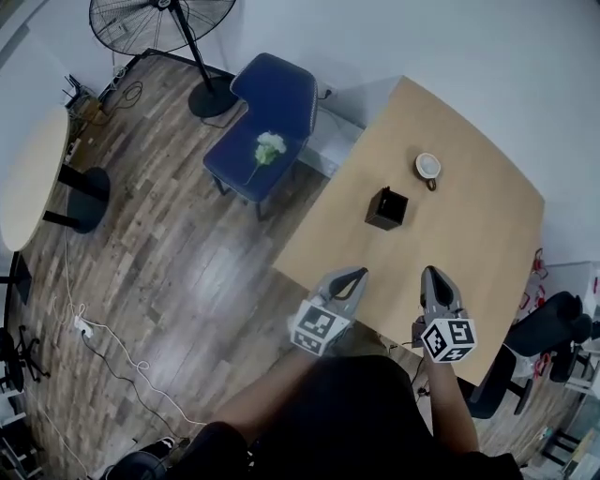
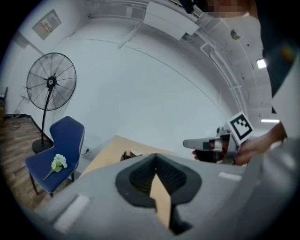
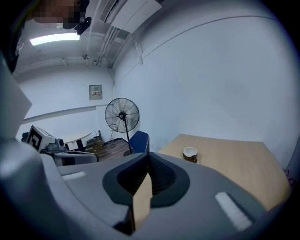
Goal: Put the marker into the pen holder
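The black square pen holder stands near the middle of the light wooden table. No marker shows in any view. My left gripper hovers over the table's near edge, jaws together with nothing between them. My right gripper is beside it, a little to the right, also shut and empty. Both point toward the holder, which is well ahead of them. In the left gripper view the holder peeks just above the shut jaws. The right gripper view shows its closed jaws over the tabletop.
A small cup sits on the table beyond the holder. Left of the table stands a blue chair with a white flower on it. A floor fan and a round table are farther left. An office chair is at the right.
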### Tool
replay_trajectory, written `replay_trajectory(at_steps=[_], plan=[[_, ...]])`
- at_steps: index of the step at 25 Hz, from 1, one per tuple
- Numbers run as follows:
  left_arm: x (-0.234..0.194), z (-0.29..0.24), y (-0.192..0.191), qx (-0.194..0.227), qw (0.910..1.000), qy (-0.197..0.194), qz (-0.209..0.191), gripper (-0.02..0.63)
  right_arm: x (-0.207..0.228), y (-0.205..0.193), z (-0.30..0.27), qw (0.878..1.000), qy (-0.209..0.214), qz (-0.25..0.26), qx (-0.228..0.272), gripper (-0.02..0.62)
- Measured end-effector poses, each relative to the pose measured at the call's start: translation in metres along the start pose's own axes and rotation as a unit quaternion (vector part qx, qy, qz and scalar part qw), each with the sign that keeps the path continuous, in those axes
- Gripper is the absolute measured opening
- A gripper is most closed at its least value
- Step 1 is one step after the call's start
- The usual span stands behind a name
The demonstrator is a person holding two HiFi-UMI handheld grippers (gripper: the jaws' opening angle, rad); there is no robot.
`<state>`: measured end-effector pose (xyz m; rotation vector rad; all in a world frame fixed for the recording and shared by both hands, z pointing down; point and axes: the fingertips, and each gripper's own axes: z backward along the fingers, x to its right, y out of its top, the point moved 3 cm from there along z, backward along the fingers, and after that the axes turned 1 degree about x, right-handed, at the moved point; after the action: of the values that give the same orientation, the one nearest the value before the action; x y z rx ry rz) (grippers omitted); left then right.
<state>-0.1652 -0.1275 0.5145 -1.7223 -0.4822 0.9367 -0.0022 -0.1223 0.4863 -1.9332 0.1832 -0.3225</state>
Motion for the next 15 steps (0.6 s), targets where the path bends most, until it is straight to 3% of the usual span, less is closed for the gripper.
replay_trajectory(at_steps=[9, 15], plan=[[0.078, 0.015, -0.010, 0.018, 0.9995, -0.023, -0.011, 0.003, 0.025, -0.013, 0.119, 0.999, -0.052, -0.008, 0.012, 0.000], [0.172, -0.016, -0.019, 0.012, 0.9977, -0.023, -0.062, 0.003, 0.086, -0.016, 0.223, 0.992, -0.088, -0.067, 0.063, 0.002]])
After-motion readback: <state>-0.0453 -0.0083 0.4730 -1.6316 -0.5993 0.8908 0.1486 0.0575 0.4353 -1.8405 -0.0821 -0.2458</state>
